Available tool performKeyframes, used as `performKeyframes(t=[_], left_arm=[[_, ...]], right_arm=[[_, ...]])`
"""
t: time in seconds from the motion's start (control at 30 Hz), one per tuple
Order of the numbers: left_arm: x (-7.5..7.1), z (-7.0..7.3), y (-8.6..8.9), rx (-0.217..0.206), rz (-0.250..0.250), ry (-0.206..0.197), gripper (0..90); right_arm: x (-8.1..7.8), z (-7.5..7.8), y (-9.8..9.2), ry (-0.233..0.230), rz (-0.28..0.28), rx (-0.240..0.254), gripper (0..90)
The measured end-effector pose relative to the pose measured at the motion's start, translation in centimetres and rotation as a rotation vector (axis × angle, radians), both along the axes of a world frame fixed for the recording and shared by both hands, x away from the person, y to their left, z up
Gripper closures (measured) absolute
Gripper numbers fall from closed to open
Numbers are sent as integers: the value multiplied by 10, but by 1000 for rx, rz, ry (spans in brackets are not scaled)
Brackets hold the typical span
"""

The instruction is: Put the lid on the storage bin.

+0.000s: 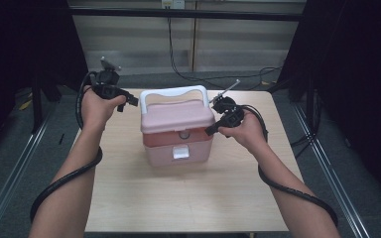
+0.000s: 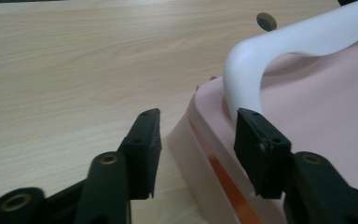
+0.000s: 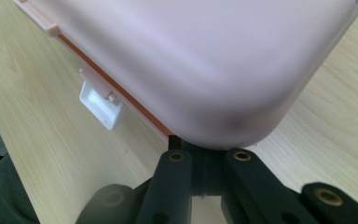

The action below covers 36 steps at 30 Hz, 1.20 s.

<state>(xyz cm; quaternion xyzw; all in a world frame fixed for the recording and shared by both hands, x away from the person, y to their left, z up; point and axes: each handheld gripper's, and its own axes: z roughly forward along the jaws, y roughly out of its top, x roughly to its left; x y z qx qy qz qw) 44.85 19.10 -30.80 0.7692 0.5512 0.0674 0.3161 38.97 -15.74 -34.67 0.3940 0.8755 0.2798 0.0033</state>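
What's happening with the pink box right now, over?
Left gripper open, jaws astride the box's edge by the white handle. Right gripper jaws close together under the lid's corner, grip unclear. White latch down. Nothing in the way.

A light wooden table [image 1: 188,198] stands on grey floor [image 1: 10,163], black curtains [image 1: 25,44] at both sides

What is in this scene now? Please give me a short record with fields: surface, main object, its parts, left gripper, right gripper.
surface: light wooden table
main object: pink box with lid on, near table centre
parts: white handle raised upright; white latch on the front
left gripper: jaws open, at the lid's corner, one jaw beside the handle's base
right gripper: at the lid's right edge; jaws close together, tips hidden under the lid, grip unclear
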Motion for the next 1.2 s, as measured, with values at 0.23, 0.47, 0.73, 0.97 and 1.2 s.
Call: performKeyframes(t=[0.23, 0.47, 0.73, 0.97, 1.2], left_arm=[[-7, -15, 11, -20, -16, -21, 363], [-15, -35, 21, -26, -23, -28, 326], [-26, -65, 29, -36, -52, -43, 267], [-36, -87, 31, -23, -76, -39, 243], [-46, -103, 32, -26, -94, -37, 244]], right_arm=[[-2, -1, 0, -6, 5, 0, 900], [-3, -5, 0, -14, 10, -4, 900], [-4, -5, -1, -27, 7, -6, 890], [-5, -4, 0, -27, 13, -5, 878], [-7, -5, 1, -35, 18, -10, 839]])
